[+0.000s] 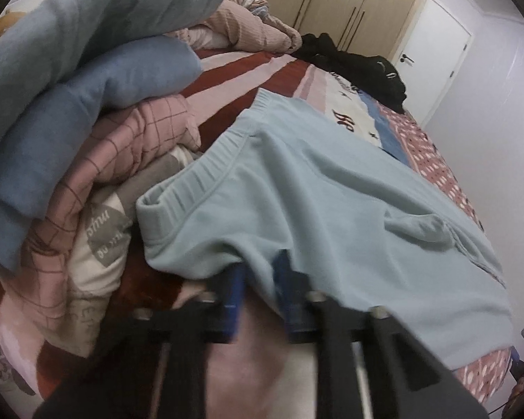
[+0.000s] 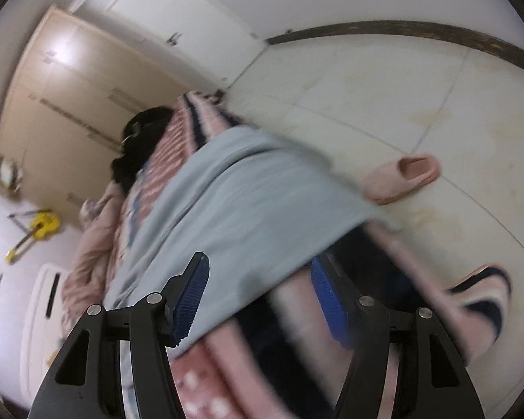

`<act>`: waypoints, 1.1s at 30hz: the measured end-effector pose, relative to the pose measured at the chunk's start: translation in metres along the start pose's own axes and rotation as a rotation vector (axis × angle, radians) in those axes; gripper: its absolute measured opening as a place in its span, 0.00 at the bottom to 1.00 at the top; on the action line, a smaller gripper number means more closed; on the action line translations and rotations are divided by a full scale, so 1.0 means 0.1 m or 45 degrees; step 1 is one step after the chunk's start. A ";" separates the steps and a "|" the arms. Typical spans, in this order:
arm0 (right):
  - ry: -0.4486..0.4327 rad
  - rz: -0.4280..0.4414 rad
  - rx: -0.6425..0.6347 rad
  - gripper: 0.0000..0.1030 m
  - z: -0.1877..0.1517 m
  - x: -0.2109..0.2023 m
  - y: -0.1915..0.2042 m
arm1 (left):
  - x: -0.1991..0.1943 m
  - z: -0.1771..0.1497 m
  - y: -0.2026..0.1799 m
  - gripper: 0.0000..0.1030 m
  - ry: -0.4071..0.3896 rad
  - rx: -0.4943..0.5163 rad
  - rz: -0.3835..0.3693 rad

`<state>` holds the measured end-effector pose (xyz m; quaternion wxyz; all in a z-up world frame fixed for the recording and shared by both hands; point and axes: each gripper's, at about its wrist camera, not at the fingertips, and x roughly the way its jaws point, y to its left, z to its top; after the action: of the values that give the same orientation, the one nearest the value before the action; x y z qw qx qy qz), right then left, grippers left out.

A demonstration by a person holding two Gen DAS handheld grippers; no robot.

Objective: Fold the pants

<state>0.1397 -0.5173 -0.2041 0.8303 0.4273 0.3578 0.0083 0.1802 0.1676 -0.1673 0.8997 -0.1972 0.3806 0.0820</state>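
The light blue pants (image 1: 318,188) lie spread on the patterned bedspread (image 1: 248,70), ribbed waistband toward the far left. My left gripper (image 1: 262,272) has its blue pads close together with the near hem of the pants draped between and over them. In the right wrist view the same pants (image 2: 234,209) run along the bed and hang over its edge. My right gripper (image 2: 260,300) is open, with its blue pads (image 2: 192,300) wide apart around the near end of the pants and touching nothing clearly.
A pile of folded and loose clothes (image 1: 73,111) sits at the left of the bed, and a black garment (image 1: 359,66) lies at the far end. A wardrobe (image 1: 332,3) and a door (image 1: 433,52) stand behind. A pink slipper (image 2: 401,178) lies on the tiled floor.
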 end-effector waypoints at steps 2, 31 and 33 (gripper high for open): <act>0.011 0.016 -0.054 0.57 -0.10 -0.03 0.11 | -0.06 0.00 -0.01 0.04 -0.023 0.014 0.003; -0.199 -0.048 0.001 0.03 0.11 0.09 0.34 | -0.08 0.15 -0.35 0.01 -0.031 0.091 -0.106; -0.202 -0.056 -0.055 0.03 0.19 0.09 0.47 | -0.16 0.31 -0.43 0.01 -0.068 0.122 -0.104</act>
<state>0.1715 -0.4979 -0.1679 0.8650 0.4006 0.2999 -0.0362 0.2017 0.1411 -0.1233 0.9205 -0.1672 0.3517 0.0321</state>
